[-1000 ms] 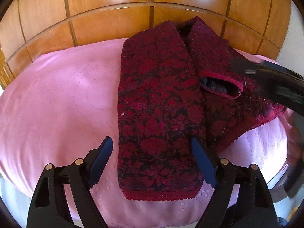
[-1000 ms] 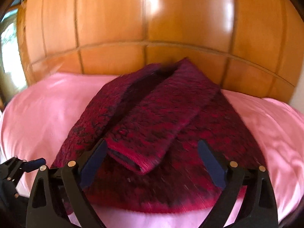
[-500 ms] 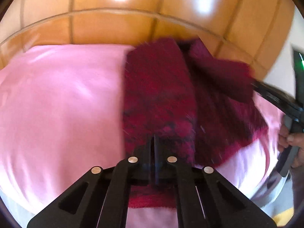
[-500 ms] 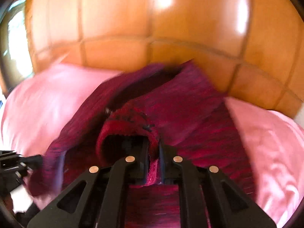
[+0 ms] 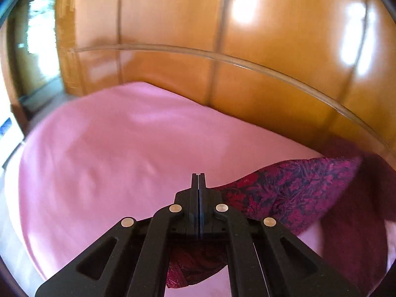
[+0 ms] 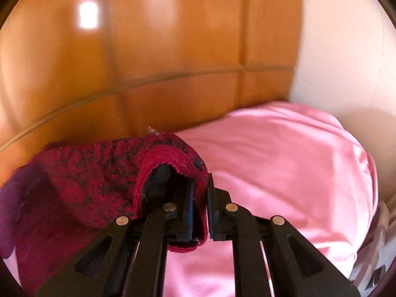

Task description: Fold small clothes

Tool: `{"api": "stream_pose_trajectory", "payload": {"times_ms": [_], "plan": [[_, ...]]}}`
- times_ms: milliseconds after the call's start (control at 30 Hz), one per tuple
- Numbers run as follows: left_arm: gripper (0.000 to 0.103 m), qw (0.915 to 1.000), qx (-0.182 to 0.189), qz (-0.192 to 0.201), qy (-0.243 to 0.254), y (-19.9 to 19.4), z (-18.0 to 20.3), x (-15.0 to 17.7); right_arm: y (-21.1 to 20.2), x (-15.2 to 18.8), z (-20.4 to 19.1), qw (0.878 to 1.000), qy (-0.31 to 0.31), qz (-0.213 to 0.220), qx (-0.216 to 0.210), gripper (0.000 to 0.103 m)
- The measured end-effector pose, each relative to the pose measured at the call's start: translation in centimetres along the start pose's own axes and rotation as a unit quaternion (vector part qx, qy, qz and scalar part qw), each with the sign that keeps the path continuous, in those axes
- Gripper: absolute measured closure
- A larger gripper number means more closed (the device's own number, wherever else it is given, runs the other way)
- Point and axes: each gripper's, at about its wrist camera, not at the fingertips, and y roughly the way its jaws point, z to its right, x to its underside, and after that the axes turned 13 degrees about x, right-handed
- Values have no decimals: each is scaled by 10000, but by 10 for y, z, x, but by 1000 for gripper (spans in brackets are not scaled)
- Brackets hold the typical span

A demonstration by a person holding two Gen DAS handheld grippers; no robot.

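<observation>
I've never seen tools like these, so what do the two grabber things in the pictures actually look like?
Both are matte black plastic. The left gripper and the right gripper each have two flat fingers on angled link bars with triangular cut-outs, joined by round silver pins. The right one shows blue pads inside its fingers. No cables, markings, hands or sleeves show.

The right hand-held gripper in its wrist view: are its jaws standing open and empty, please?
No, the right hand-held gripper is shut on the red cuff of the dark red garment.

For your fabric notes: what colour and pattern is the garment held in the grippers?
The garment is dark red with a black floral pattern, clearest in the left wrist view.
</observation>
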Motion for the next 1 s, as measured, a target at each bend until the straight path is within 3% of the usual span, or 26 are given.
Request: {"api": "stream_pose_trajectory", "payload": {"times_ms": [133,167,200,233,267,333,367,433,500,567,633,667,700,767,833,867,900,933,1000], "plan": [[103,9989,-430,17,-207,19,-21,-34,44,-16,23,9981,234,-459,326,93],[103,9982,-519,84,-296,19,-22,-38,52,-16,27,9975,286,-560,336,89],[102,9975,-582,164,-353,16,-22,-43,55,-16,29,9971,296,-557,436,77],[89,9975,-582,204,-356,12,-21,-44,51,-14,31,9969,297,-526,507,67],[61,9973,-574,279,-366,7,-19,-44,49,-12,34,9970,328,-478,505,50],[27,9950,-561,706,-431,-10,-12,-36,41,-9,38,9975,363,-406,449,43],[27,9943,-348,921,-412,-24,-6,-25,32,-3,38,9980,320,-375,407,43],[27,9964,177,762,-311,-29,5,-10,17,6,40,9989,281,-335,172,43],[27,9943,964,409,-202,-34,21,22,-3,24,36,9986,140,-333,-380,43],[27,9856,1673,-124,-194,-29,37,53,-20,49,25,9912,-169,-548,-1193,43],[29,9601,2601,-891,-506,-15,55,97,-30,74,13,9806,-461,-846,-1705,43],[29,9525,2791,-1066,-590,-10,57,107,-33,90,4,9734,-630,-1055,-1934,45],[30,9384,3088,-1376,-715,-2,68,126,-34,102,-4,9679,-764,-1212,-2063,46],[30,9221,3357,-1727,-852,8,84,147,-33,123,-18,9617,-1047,-1442,-2081,47],[30,9023,3697,-1992,-972,15,106,162,-28,135,-25,9573,-1155,-1672,-2057,58],[34,8991,3760,-2011,-994,15,113,164,-25,139,-26,9567,-1195,-1720,-2023,63],[42,8945,3856,-2035,-991,18,121,164,-27,140,-26,9575,-1220,-1685,-1996,76],[70,8907,3922,-2102,-932,19,127,161,-30,139,-27,9577,-1240,-1644,-2011,82],[83,8964,3839,-2088,-741,17,139,160,-43,134,-27,9593,-1332,-1492,-1993,87]]}}
